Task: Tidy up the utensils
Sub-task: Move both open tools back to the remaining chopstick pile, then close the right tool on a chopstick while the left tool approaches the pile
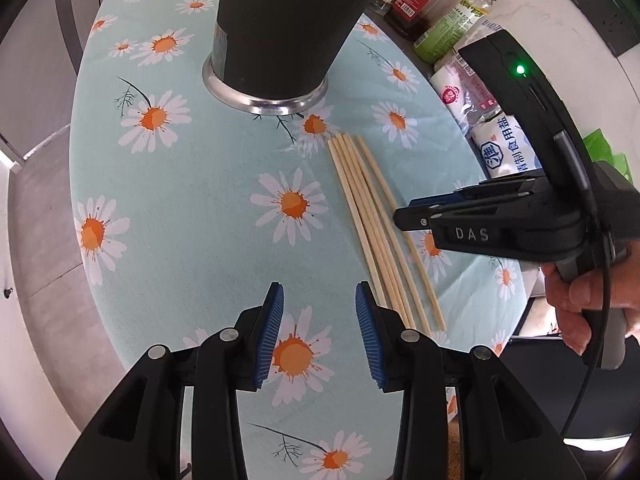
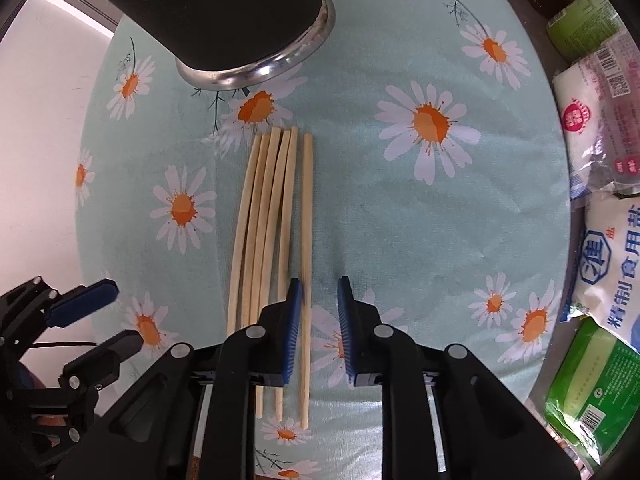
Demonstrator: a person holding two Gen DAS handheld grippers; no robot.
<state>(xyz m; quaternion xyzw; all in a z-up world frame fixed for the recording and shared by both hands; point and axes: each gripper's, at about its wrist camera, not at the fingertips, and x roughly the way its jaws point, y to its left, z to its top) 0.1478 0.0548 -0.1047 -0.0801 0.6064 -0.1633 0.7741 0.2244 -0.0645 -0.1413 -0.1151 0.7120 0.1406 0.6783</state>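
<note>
Straddling the rightmost pale wooden chopstick (image 2: 307, 240), the right claw (image 2: 319, 332) points down at the counter with its blue ribbed pads (image 2: 293, 328) narrowly parted; the left pad lies against that chopstick while the right pad stands clear, so nothing is clenched. The remaining five pale wooden chopsticks (image 2: 262, 216) lie in a tight bundle just beside the single one, on the mint-green daisy-print cloth (image 2: 400, 220) covering the counter. The left claw (image 1: 320, 332) hangs released above a printed daisy, jaws apart and empty, just left of the chopstick ends. Beyond the chopstick tips stands a tall black cylindrical holder with a steel base rim (image 1: 264, 96). White salt bags (image 2: 612, 248) and bottles (image 1: 452, 28) line the counter's right edge.
</note>
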